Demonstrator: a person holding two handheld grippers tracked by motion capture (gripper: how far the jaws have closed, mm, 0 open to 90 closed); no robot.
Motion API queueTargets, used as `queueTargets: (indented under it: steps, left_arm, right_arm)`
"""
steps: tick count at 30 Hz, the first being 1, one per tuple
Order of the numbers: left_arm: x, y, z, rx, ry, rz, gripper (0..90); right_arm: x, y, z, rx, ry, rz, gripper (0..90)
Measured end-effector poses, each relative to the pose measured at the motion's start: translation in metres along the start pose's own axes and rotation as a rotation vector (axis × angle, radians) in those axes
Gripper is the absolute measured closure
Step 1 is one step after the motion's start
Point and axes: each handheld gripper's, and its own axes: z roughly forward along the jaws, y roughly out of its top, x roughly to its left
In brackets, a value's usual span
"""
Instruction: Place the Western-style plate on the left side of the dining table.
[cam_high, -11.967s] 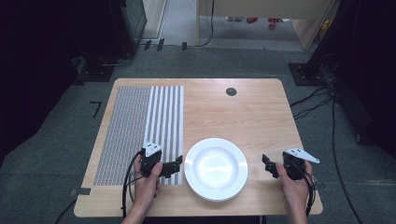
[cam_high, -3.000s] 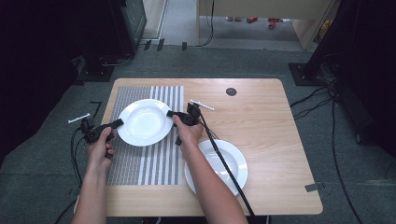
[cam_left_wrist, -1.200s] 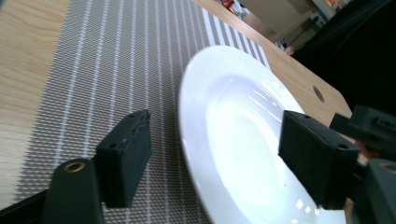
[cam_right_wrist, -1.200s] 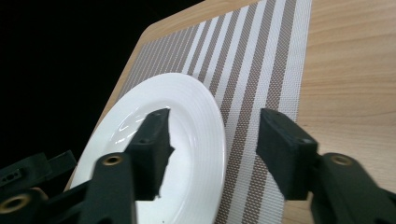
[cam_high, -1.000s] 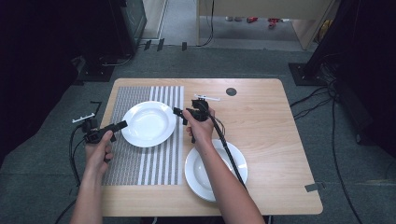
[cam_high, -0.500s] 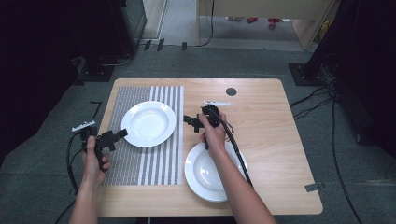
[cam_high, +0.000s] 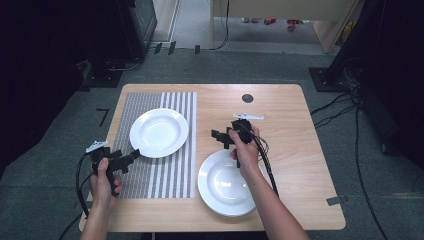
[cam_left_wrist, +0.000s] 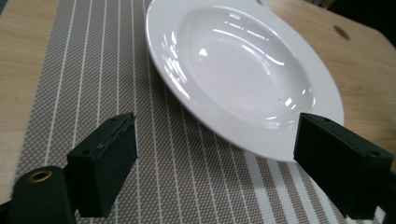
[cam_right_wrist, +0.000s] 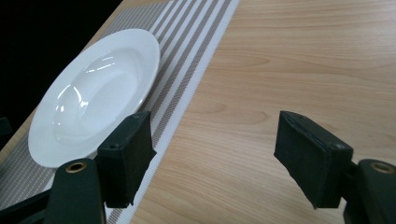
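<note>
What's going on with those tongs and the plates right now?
Both tongs, left and right, open, holding nothing. One plate flat on striped mat; second plate on bare table. Nothing blocking.

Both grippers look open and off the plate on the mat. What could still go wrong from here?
1. The left gripper sits open close to the rim of the plate on the mat; a careless sweep could nudge it off the striped placemat.
2. The right forearm and its cable cross over the second plate; pulling back low could drag or tip it.
3. That second plate lies close to the table's near edge, so a knock might send it off.
</note>
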Motion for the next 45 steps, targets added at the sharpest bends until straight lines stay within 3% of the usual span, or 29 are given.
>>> queueTargets:
  steps: [7,15,20,30,45]
  left_arm:
    - [-0.002,-0.015,-0.002,0.017,0.036,0.024,13.3]
    - [-0.001,-0.026,-0.01,-0.016,0.086,0.013,12.2]
    - [0.0,-0.032,-0.012,-0.008,0.113,0.013,12.2]
    - [-0.004,-0.042,-0.017,0.0,0.157,0.052,11.6]
    - [-0.001,-0.053,-0.028,0.005,0.183,0.063,11.7]
  right_arm:
    - [-0.013,-0.008,-0.017,-0.015,-0.007,0.017,28.1]
    - [-0.032,-0.016,-0.041,-0.037,-0.016,0.029,28.0]
    - [-0.044,-0.025,-0.056,-0.044,-0.031,0.036,28.0]
    - [-0.065,-0.043,-0.087,-0.071,-0.066,0.04,28.9]
    - [-0.093,-0.067,-0.126,-0.093,-0.128,0.052,28.0]
